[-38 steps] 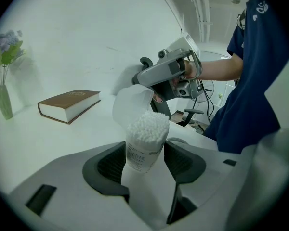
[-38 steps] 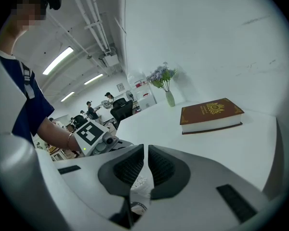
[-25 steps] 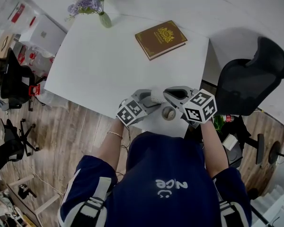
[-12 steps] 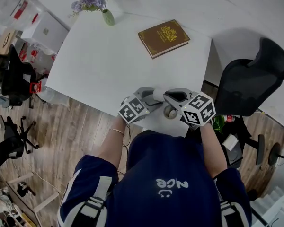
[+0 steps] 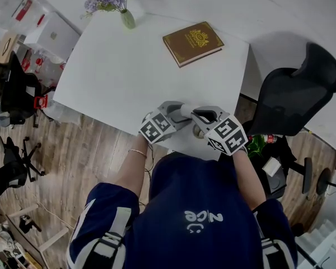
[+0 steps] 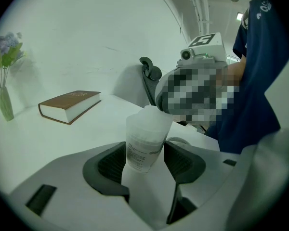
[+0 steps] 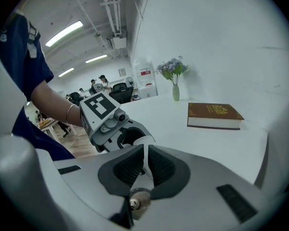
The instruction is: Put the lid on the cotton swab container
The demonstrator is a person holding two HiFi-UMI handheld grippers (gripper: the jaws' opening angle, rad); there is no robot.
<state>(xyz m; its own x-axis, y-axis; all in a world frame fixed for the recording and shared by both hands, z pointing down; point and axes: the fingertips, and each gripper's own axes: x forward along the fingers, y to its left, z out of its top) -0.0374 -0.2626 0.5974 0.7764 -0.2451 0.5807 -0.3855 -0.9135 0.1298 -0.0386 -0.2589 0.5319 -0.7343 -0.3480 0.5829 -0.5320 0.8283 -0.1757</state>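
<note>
The cotton swab container [image 6: 143, 143], a translucent tub with a printed label, stands upright between the pads of my left gripper [image 6: 144, 160], which is shut on its sides. In the head view the container [image 5: 186, 111] sits near the table's front edge, with the left gripper [image 5: 175, 112] on its left and the right gripper [image 5: 198, 116] on its right. My right gripper [image 7: 144, 162] has its jaws nearly together on a thin white lid [image 7: 144, 150]. The lid [image 6: 151, 111] sits tilted at the container's top rim.
A brown book [image 5: 192, 42] lies at the back of the white table [image 5: 129, 77], and a vase of purple flowers [image 5: 126, 18] stands at the far left corner. A small roll [image 7: 136, 199] rests just under the right gripper. A black office chair [image 5: 294, 94] stands to the right.
My right gripper has moved left and closer to the container, so that it now covers most of the small roll. The left gripper has kept its hold and barely moved.
</note>
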